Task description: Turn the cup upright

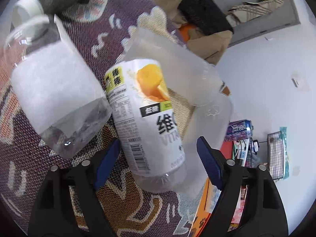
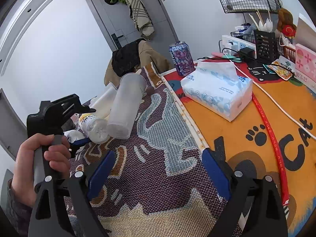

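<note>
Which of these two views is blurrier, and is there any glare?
Left wrist view: motion-smeared, the frosted cup and bottle label soft, a small glint on the clear bottle. Right wrist view: sharper, evenly lit, tissue pack crisp, edges bent by fisheye.

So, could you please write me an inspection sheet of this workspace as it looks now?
Surface: woven patterned cloth beside an orange cat mat.
Job's things: frosted cup tilted, mouth up and away, base beside a bottle; not upright.
Clutter: labelled bottle lying on its side, a second clear bottle, tissue pack, purple can, red strip.
Grippers: left gripper open around the labelled bottle's base and the cup, not closed on either; right gripper open, holding nothing.
Cables: white cable across the mat to a power strip.
Surroundings: grey door with hanging clothes, wire basket on the wall.
</note>
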Demonstrator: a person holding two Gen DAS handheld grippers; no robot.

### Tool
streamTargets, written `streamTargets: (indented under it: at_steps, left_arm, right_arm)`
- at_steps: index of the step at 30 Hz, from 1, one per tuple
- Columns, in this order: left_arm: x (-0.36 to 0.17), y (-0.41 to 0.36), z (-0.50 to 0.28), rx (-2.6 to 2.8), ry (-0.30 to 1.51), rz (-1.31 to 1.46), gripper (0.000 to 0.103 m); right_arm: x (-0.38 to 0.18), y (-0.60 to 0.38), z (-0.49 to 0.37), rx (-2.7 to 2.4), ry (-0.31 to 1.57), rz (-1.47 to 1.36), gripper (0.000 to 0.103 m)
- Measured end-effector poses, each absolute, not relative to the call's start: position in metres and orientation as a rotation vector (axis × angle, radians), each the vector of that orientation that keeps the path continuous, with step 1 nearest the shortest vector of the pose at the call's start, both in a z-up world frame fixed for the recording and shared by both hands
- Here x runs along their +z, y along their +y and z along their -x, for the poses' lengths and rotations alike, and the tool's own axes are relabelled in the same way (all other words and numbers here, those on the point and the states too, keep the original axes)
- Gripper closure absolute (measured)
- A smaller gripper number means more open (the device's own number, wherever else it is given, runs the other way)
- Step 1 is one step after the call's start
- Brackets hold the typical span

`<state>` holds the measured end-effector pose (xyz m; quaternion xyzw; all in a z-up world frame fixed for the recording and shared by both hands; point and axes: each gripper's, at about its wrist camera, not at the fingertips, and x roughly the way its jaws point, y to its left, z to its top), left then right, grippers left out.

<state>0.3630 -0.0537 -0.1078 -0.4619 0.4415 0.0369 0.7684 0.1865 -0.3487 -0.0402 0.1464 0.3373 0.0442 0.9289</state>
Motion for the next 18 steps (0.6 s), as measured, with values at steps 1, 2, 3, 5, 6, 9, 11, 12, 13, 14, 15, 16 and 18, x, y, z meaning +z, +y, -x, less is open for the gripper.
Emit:
streamTargets:
  at_steps: [1, 2, 3, 5, 6, 9, 11, 12, 13, 14, 15, 16, 18]
  left_arm:
    - [-0.112, -0.052, -0.365, 0.091, 0.974, 1.018, 0.033]
    - [-0.118, -0.053, -0.367, 0.094, 0.993, 1.031, 0.034]
    - [-0.119, -0.054, -0.369, 0.092, 0.996, 1.034, 0.034]
    - [-0.118, -0.054, -0.371, 0.101, 0.996, 1.029, 0.037]
    - [-0.118, -0.053, -0.371, 0.099, 0.997, 1.034, 0.037]
    - [-0.115, -0.053, -0.368, 0.086, 0.995, 1.027, 0.039]
    - [-0.110, -0.054, -0.363, 0.065, 0.988, 1.016, 0.040]
    - [-0.104, -0.056, -0.359, 0.046, 0.982, 1.000, 0.041]
    - [-0.099, -0.058, -0.357, 0.033, 0.978, 0.988, 0.041]
    - [-0.095, -0.060, -0.354, 0.022, 0.971, 0.976, 0.041]
    - [-0.090, -0.061, -0.351, 0.011, 0.965, 0.967, 0.041]
    - [-0.085, -0.061, -0.348, -0.008, 0.956, 0.958, 0.041]
    - [-0.074, -0.062, -0.340, -0.046, 0.935, 0.933, 0.041]
  right_arm:
    - [-0.041, -0.350, -0.186, 0.088, 0.692, -0.304, 0.015]
    - [-0.042, -0.351, -0.186, 0.088, 0.693, -0.307, 0.015]
    - [-0.043, -0.352, -0.186, 0.086, 0.695, -0.310, 0.015]
    - [-0.044, -0.354, -0.185, 0.083, 0.698, -0.314, 0.015]
    - [-0.045, -0.354, -0.185, 0.081, 0.701, -0.314, 0.015]
    - [-0.046, -0.358, -0.182, 0.073, 0.704, -0.320, 0.015]
    - [-0.046, -0.360, -0.181, 0.068, 0.706, -0.328, 0.015]
    - [-0.046, -0.361, -0.180, 0.067, 0.706, -0.332, 0.015]
    - [-0.046, -0.361, -0.179, 0.067, 0.705, -0.336, 0.015]
    - [-0.045, -0.360, -0.178, 0.067, 0.705, -0.337, 0.015]
    - [-0.045, -0.359, -0.177, 0.068, 0.705, -0.338, 0.015]
    - [-0.044, -0.358, -0.176, 0.071, 0.703, -0.339, 0.015]
    - [-0.041, -0.355, -0.172, 0.077, 0.699, -0.338, 0.015]
